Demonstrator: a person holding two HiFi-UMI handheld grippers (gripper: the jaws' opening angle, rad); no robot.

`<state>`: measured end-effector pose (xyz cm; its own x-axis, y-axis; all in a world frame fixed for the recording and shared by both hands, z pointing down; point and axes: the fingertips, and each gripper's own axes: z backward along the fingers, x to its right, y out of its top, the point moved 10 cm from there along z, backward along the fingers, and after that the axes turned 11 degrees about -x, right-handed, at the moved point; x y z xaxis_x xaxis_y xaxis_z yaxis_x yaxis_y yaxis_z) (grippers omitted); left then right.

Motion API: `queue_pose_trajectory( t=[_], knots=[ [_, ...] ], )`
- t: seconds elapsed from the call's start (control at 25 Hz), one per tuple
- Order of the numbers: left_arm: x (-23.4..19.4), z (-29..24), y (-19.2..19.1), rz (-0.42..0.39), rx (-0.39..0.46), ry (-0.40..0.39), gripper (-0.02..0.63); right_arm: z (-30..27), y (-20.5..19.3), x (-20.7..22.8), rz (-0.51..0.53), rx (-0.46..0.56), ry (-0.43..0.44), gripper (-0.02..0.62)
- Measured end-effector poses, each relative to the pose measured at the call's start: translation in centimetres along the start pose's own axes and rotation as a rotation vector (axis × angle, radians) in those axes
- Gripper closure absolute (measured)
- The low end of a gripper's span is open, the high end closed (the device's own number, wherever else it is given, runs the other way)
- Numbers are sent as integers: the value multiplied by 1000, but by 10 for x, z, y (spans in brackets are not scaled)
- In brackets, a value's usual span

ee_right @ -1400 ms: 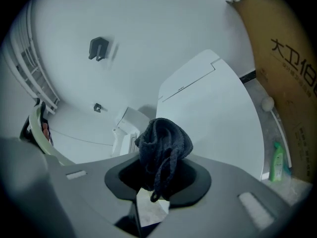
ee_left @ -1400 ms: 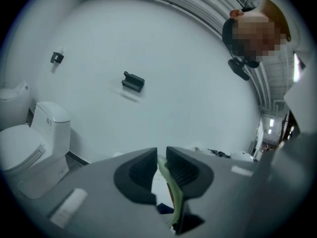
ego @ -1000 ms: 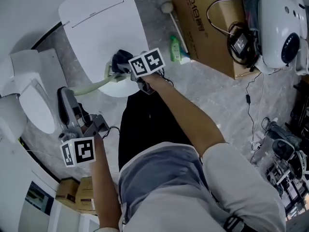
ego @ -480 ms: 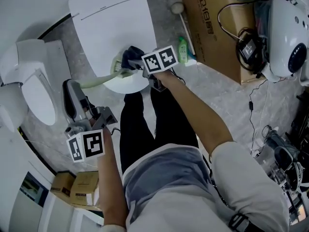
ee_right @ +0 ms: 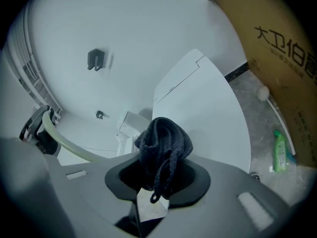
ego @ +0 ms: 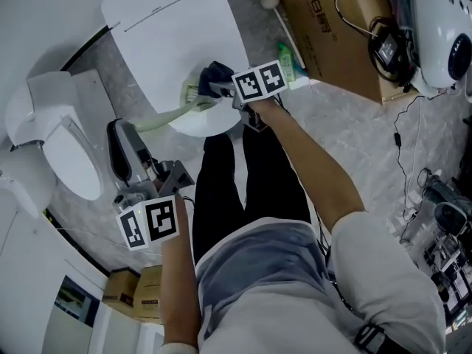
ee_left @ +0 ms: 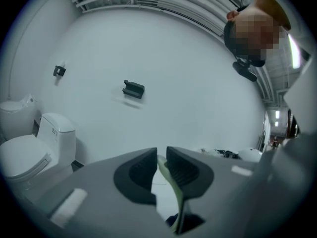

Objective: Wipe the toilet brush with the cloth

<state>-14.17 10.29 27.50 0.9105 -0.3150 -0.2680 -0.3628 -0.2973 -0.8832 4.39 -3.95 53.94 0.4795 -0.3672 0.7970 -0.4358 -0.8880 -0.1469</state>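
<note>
I see a grey marbled floor (ego: pixel 354 116) below and a plain white wall (ee_left: pixel 188 73) ahead with a dark bracket (ee_left: pixel 133 89) on it. A white toilet (ego: pixel 51 146) stands at the left and a second toilet (ego: pixel 162 28) farther on. A cardboard box (ego: pixel 332 28) sits far right, small boxes (ego: pixel 129 293) near left.

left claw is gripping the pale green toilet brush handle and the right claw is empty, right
Not quite. The right claw is not empty: the right gripper view shows it shut on a dark blue knitted cloth. The left claw does grip the pale green plastic toilet brush handle.
</note>
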Motion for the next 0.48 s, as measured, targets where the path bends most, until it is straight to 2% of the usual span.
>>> queue_pose_trajectory(
  t=[0.48],
  knots=[
    [-13,-7,6,-19,-26,-146,606,-5,-22,-9,-153,155,-84,495]
  ],
)
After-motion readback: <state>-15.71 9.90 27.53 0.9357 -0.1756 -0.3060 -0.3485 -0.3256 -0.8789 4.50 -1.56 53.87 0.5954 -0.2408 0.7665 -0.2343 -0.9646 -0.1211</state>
